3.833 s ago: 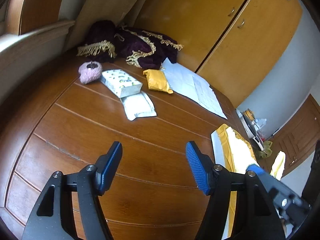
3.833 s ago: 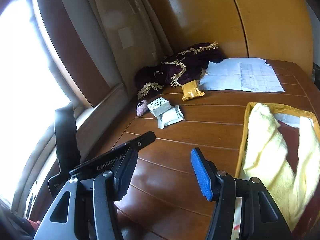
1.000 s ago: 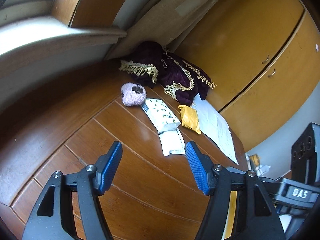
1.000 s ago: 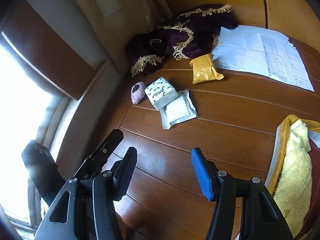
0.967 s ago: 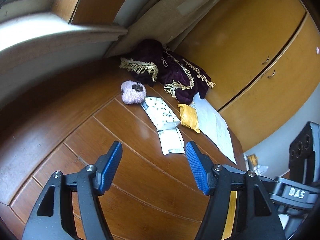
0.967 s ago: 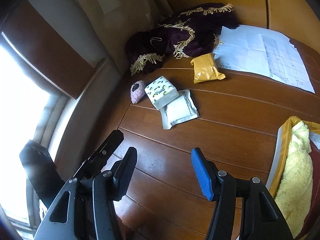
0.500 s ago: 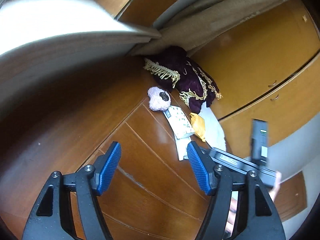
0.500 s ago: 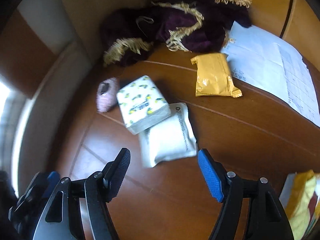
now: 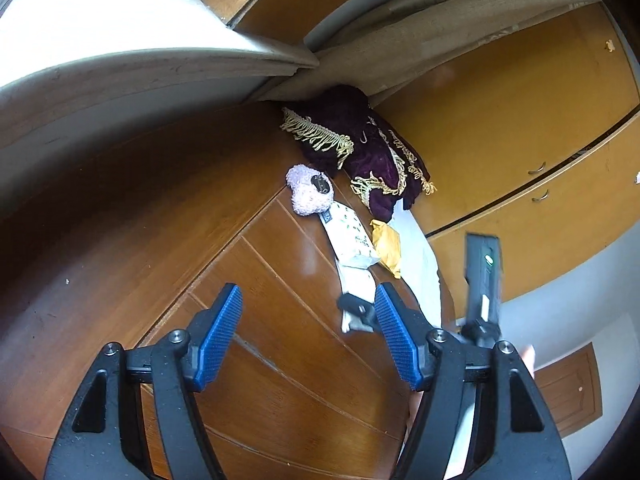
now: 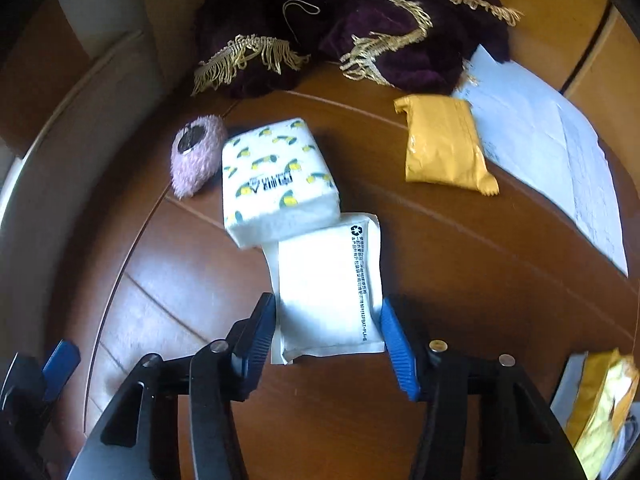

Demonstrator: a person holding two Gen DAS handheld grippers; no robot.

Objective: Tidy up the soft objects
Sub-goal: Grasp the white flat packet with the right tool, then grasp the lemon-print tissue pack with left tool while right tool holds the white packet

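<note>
My right gripper (image 10: 328, 320) is open, its blue pads on either side of the near end of a flat white pouch (image 10: 326, 284) on the wooden table. A white tissue pack with yellow prints (image 10: 276, 178) overlaps the pouch's far end. Left of the pack lies a fuzzy pink pom (image 10: 196, 156); to the right, a yellow packet (image 10: 442, 150). My left gripper (image 9: 308, 332) hangs open above bare wood, and past it the white pouch (image 9: 354, 280), the tissue pack (image 9: 348, 236), the pom (image 9: 308, 194) and the right gripper's fingertip (image 9: 354, 308) show.
A purple cloth with gold fringe (image 10: 340, 28) is heaped at the table's back corner, white paper sheets (image 10: 552, 148) to its right. A yellow towel (image 10: 604, 400) lies at the right edge. Wooden cabinets (image 9: 520, 128) stand behind. A window sill (image 9: 120, 60) runs along the left.
My right gripper has moved forward and down until its open jaws straddle the white pouch. The left gripper has swung left and tilted, staying open over bare wood.
</note>
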